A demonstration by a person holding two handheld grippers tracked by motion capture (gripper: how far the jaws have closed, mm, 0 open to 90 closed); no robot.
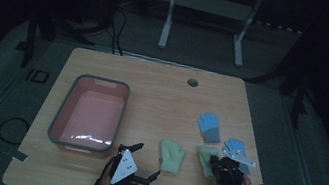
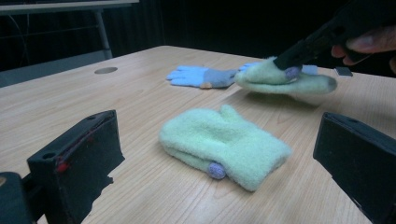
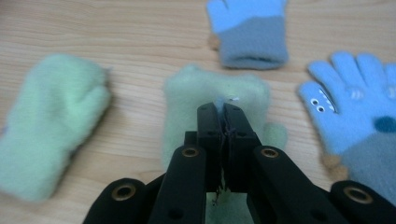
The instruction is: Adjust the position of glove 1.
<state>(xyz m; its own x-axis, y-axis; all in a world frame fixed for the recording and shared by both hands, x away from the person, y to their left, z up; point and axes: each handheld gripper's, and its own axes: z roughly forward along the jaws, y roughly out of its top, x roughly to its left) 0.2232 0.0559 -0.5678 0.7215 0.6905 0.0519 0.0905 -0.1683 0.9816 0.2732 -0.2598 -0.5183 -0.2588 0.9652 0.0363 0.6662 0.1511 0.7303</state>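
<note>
Four woolly pieces lie out on the wooden table (image 1: 161, 97) and none is in the pink tub (image 1: 89, 113) yet, so by my reckoning the sorting has barely begun. The right gripper (image 3: 223, 114) has its jaws pinched tight on the right green mitten (image 3: 215, 93), a thin fold of fleece caught between the black pads; from the left gripper view that mitten (image 2: 285, 81) looks lifted at one edge, just off the wood. Beyond those tongs sits one blue glove (image 3: 247, 30), cuff toward them, and just to their right the second blue glove (image 3: 355, 116) with its little eyes.

Over to the left gripper (image 2: 215, 140): jaws wide, nothing between the pads, hovering low with the other green mitten (image 2: 224, 144) lying flat just ahead of it. The tub sits farther off to that gripper's left, bare inside as far as the high view shows.

So one mitten gripped, one waiting in front of open tongs, two blue gloves untouched. Likely next: carry the gripped mitten across, past its twin, to the tub.
</note>
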